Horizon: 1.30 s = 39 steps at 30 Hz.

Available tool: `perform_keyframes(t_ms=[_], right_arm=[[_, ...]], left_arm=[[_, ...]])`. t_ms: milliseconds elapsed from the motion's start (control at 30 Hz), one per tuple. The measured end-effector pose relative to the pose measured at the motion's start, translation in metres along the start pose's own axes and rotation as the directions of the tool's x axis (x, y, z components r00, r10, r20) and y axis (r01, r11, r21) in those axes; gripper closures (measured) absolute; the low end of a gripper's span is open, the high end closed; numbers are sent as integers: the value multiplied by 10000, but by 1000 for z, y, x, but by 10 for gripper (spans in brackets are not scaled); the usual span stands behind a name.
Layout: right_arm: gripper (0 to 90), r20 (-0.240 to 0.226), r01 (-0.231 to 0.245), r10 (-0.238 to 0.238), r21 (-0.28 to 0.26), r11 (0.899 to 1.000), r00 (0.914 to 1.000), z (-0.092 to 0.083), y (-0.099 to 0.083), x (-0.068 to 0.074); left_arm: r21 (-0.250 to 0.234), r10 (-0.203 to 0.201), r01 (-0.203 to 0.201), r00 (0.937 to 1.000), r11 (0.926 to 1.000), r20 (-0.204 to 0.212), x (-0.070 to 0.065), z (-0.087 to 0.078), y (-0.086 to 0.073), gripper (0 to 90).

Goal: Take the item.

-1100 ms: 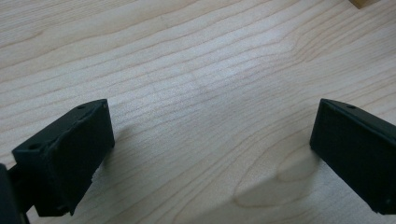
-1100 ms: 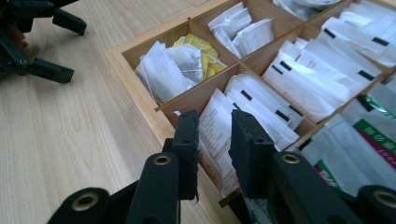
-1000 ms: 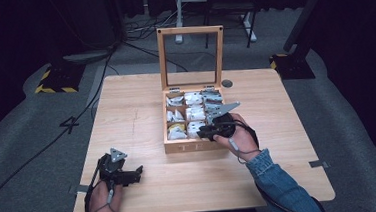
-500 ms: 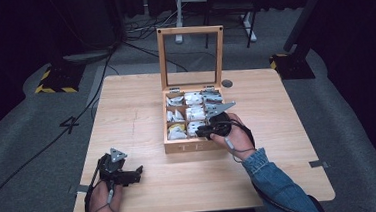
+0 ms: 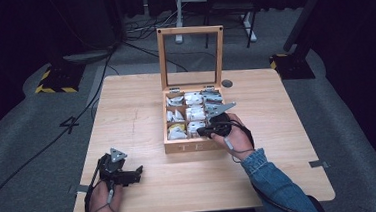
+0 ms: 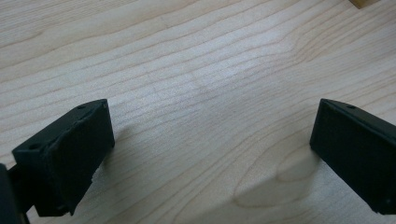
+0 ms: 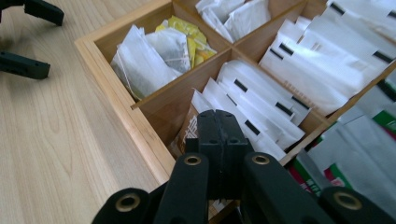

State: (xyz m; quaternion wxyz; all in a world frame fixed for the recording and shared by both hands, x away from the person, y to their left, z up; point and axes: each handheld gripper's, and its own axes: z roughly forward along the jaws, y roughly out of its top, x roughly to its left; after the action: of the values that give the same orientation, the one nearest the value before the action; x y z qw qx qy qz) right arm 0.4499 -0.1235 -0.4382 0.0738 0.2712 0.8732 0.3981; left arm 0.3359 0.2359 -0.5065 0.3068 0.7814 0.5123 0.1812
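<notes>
A wooden tea box (image 5: 184,147) stands mid-table with its glass lid (image 5: 190,55) upright. Its compartments hold white sachets (image 7: 280,79), and the front left one holds loose tea bags (image 7: 154,51). My right gripper (image 5: 201,132) reaches into the front middle compartment. Its jaws have just been closing and now stand together (image 7: 223,116), pinching the top edge of a brown-printed sachet (image 7: 187,135). My left gripper (image 5: 135,172) rests on the table near the front left, open, with bare wood between its jaws (image 6: 210,154). It also shows far off as the left gripper (image 7: 42,39).
The table (image 5: 126,115) is light wood. Green-and-red printed sachets (image 7: 355,135) fill the box's right-hand compartments. A dark round cap (image 5: 227,83) is set into the table behind the box. Cables and stands (image 5: 54,80) sit on the floor beyond.
The right gripper's jaws have closed inside the box's front middle compartment; the hand barely shifted. The left gripper has stayed where it was.
</notes>
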Motion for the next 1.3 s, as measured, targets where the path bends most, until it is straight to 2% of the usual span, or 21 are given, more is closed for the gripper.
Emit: perform_keyframes(t_ms=[233, 267, 600, 1167, 1300], right_arm=[[900, 213, 276, -263, -617, 9977, 9994, -12, 5, 3], [900, 281, 333, -310, -843, 9959, 9991, -16, 6, 4], [900, 382, 465, -406, -1707, 9842, 9984, -35, 10, 9], [900, 322, 89, -7, -2539, 9672, 9995, -68, 7, 14], [900, 358, -25, 128, -2755, 9613, 9993, -78, 5, 14]], left_arm=[[2, 4, -4, 10000, 10000, 0, 0, 0, 0, 0], [5, 9, -9, 10000, 10000, 0, 0, 0, 0, 0], [9, 36, -36, 10000, 10000, -7, 0, 0, 0, 0], [6, 10, -10, 10000, 10000, -7, 0, 0, 0, 0], [35, 106, -106, 9999, 9999, 30, 1, 0, 1, 0]])
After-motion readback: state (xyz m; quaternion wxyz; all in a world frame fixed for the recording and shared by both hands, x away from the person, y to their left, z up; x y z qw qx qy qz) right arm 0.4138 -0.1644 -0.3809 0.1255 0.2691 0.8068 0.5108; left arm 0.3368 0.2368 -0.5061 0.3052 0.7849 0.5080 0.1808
